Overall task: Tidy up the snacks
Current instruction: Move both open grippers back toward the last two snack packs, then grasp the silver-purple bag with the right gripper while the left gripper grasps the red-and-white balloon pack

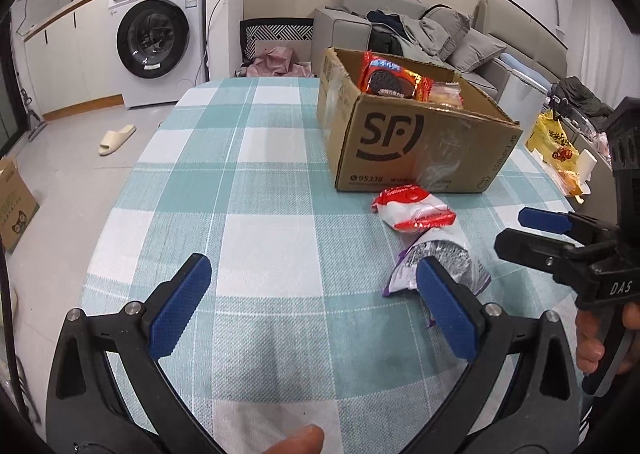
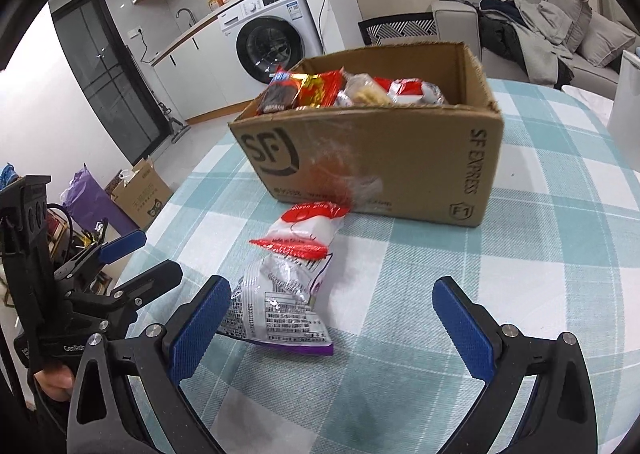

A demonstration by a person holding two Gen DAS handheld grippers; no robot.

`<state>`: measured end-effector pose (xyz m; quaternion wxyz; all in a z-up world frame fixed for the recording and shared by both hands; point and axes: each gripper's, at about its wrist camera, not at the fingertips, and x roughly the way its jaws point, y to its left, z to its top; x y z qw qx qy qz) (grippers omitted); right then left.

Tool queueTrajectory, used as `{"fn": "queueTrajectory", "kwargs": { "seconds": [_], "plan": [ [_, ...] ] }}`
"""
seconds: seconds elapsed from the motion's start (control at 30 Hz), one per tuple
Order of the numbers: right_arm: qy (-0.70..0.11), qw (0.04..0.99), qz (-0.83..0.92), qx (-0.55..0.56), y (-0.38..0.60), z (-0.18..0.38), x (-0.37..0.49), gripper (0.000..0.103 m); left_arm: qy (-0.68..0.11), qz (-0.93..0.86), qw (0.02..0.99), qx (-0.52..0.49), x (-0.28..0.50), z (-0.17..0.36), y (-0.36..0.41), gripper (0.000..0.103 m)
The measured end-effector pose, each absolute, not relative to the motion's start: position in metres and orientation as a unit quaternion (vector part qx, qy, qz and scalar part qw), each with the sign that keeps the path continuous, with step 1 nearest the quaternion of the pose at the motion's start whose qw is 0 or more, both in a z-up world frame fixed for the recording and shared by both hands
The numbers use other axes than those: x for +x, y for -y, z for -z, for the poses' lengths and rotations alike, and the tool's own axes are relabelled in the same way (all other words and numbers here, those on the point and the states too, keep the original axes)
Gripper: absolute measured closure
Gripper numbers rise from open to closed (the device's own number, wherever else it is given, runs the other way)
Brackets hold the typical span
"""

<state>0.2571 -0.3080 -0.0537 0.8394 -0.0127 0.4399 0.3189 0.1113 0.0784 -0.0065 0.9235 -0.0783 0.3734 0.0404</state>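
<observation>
**Two packets out on the worktop, box part-filled**

Landmark: the cardboard box [image 1: 416,126], open-topped, printed "SF", standing on the checked worktop [image 1: 248,214].

Inside the box I count several snacks. A red cookie pack [image 1: 390,76] leans upright against the wall farthest from my left tool. From the right wrist view more wrappers show beside it: a red-and-yellow one, something pale in clear film, and a red-and-white packet [image 2: 416,91] toward the "SF EXPRESS" end.

Outside the box, just in front of its printed face, lies a red-and-white packet [image 2: 306,230], flat, one end nearly touching the box base. On the side of that packet away from the box lies a silver-and-purple packet [image 2: 280,310], printed back face up, its near end overlapping or touching the red-and-white one; I cannot tell which.

Left tool [image 1: 312,302]: spread wide, nothing between the blue pads. Its right-hand pad sits in front of the silver-and-purple packet in view; contact I cannot confirm.

Right tool [image 2: 332,318]: also spread wide, empty. The silver-and-purple packet lies between its pads, closer to the left-hand pad, which overlaps the packet's edge in view.

Each tool shows in the other's camera, both on the packet side of the box.
</observation>
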Motion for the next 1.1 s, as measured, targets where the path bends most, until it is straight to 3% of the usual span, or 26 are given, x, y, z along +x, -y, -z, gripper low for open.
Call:
{"fn": "queueTrajectory", "kwargs": {
  "seconds": [0.6,1.1],
  "plan": [
    [-0.478,0.804,-0.352,-0.027,0.262,0.084,0.254,0.006,-0.376,-0.059,0.92,-0.09,0.11,0.015,-0.098,0.001],
    [-0.477,0.792,-0.379,-0.031,0.252,0.094,0.242,0.037,-0.377,-0.061,0.92,-0.089,0.11,0.015,-0.097,0.001]
  ]
}}
